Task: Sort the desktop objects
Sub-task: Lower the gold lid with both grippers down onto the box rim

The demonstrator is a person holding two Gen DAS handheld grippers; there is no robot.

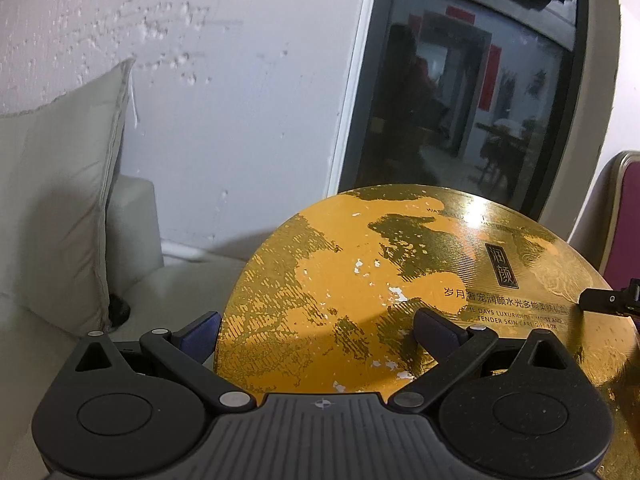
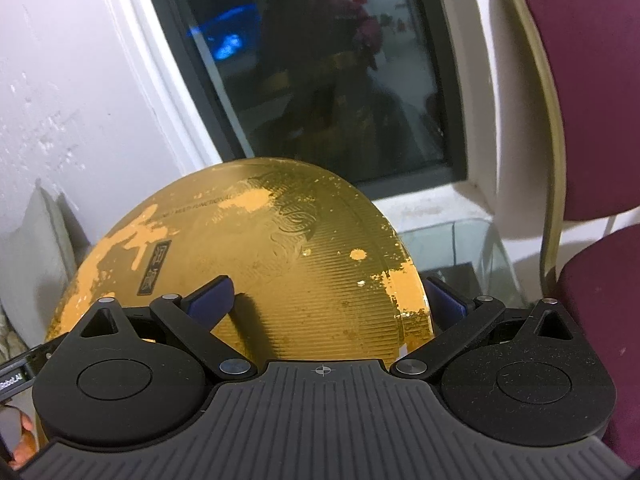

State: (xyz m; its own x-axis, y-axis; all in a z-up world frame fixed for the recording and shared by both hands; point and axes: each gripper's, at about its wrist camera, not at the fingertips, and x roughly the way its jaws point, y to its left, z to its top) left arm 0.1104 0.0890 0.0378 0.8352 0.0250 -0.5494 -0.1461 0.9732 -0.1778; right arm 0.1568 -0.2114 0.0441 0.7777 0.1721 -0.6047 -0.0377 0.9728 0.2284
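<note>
A round gold gift box [image 1: 360, 280] with worn patches and printed lettering fills the lower middle of both views, tilted on edge and held up off any surface. My left gripper [image 1: 318, 334] is shut on it at its left rim, one finger [image 1: 436, 330] on the lid face and the other finger [image 1: 200, 336] behind the edge. My right gripper [image 2: 328, 302] clamps the gold box [image 2: 280, 248] at its right rim, with one finger [image 2: 212, 300] on the lid and the other finger [image 2: 444, 304] on the far side. The right gripper's tip [image 1: 608, 300] shows at the left wrist view's right edge.
A pale cushion [image 1: 60, 200] leans on a white sofa [image 1: 136, 216] at the left. A dark window [image 2: 312, 72] in a white wall lies straight ahead. A purple chair [image 2: 592, 120] stands at the right, with a glass tabletop [image 2: 452, 240] beside it.
</note>
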